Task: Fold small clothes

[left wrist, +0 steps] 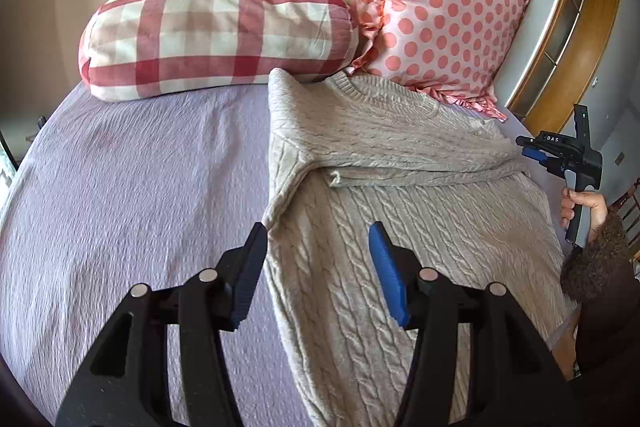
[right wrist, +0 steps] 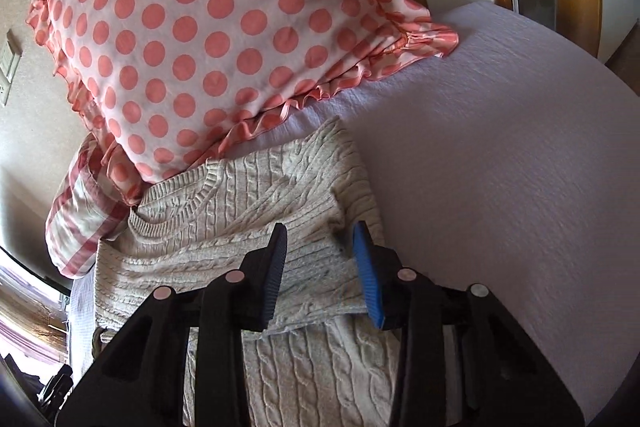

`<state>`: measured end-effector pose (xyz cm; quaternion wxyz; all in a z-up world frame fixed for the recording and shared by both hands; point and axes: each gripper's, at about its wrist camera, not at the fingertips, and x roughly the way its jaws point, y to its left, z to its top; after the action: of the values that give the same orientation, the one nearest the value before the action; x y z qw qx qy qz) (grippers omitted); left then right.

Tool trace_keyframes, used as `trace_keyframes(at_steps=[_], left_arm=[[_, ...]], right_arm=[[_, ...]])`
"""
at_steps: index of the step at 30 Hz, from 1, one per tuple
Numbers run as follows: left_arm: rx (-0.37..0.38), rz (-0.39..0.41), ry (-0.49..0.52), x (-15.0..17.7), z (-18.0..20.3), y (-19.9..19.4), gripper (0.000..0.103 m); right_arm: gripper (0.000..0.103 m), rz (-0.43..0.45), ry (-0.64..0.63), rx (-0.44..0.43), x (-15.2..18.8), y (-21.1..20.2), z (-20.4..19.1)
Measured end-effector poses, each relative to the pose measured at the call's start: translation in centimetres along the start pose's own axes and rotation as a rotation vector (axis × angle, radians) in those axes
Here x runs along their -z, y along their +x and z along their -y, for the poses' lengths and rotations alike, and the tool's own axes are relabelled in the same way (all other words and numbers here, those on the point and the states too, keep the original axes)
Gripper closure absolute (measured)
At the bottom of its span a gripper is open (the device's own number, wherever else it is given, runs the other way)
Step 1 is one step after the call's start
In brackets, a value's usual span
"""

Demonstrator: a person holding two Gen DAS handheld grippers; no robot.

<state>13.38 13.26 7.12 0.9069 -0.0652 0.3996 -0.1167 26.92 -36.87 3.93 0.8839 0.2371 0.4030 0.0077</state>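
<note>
A beige cable-knit sweater (left wrist: 400, 227) lies flat on the lilac bedspread (left wrist: 140, 187), neck toward the pillows, with both sleeves folded across the chest. My left gripper (left wrist: 318, 255) is open and empty, hovering over the sweater's left edge near the armpit. My right gripper (right wrist: 320, 259) is open and empty, just above the folded sleeve at the sweater's (right wrist: 248, 227) right shoulder. In the left wrist view the right gripper (left wrist: 532, 151) shows at the sweater's right edge, held by a hand.
A red-and-white checked pillow (left wrist: 216, 35) and a pink polka-dot ruffled pillow (left wrist: 444, 7) lean against the wall behind the sweater's neck. The bedspread (right wrist: 500, 167) stretches to the right of the sweater. A wooden door frame (left wrist: 576, 39) stands at far right.
</note>
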Motion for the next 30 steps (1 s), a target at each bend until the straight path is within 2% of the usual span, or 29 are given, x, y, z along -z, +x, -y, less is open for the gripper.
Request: trace_keyframes(at_steps=[2,5,7,11,12,14,15,19,20,22,24,30], left_arm=[[0.019,-0.011,-0.026,0.3,-0.6,0.5,0.049],[0.049,-0.025,-0.034,0.3,-0.2,1.3,0.048],[0.064,-0.026,-0.020,0.2,0.3,1.6,0.047],[0.079,-0.019,0.006,0.1,1.2,2.1,0.045],[0.081,-0.018,0.005,0.1,1.2,2.2,0.045],[0.085,-0.018,-0.002,-0.1,1.2,2.6,0.045],[0.083,-0.020,-0.006,-0.1,1.3,2.8,0.045],[0.089,-0.027,-0.011,0.3,1.6,2.5,0.045],[0.093,-0.026,-0.010,0.5,1.5,2.1,0.045],[0.102,-0.020,-0.004,1.2,1.1,0.9,0.040],[0.107,-0.022,-0.012,2.0,0.4,-0.1,0.035],[0.163,-0.081,-0.084,5.8,-1.1,-1.5,0.032]], right_arm=[[0.066,-0.014,-0.009,0.020,-0.5,0.8,0.1],[0.094,-0.038,-0.075,0.012,-0.3,2.0,-0.5],[0.097,-0.007,-0.117,-0.005,0.2,1.2,-1.0],[0.099,0.095,-0.053,-0.154,-0.3,-3.4,-1.1],[0.100,0.126,-0.058,-0.168,-0.6,-4.4,-1.5],[0.100,0.154,-0.087,-0.144,-1.6,-4.6,-2.7],[0.100,0.143,-0.100,-0.117,-2.1,-3.8,-3.1],[0.100,0.001,-0.139,0.072,-2.8,1.8,-2.5],[0.098,-0.018,-0.106,0.061,-2.5,1.7,-1.7],[0.091,-0.021,-0.069,-0.023,-1.2,-0.3,-0.2],[0.069,0.001,-0.081,-0.069,0.8,-3.2,0.8],[0.069,-0.071,-0.086,-0.141,8.6,-9.3,3.9]])
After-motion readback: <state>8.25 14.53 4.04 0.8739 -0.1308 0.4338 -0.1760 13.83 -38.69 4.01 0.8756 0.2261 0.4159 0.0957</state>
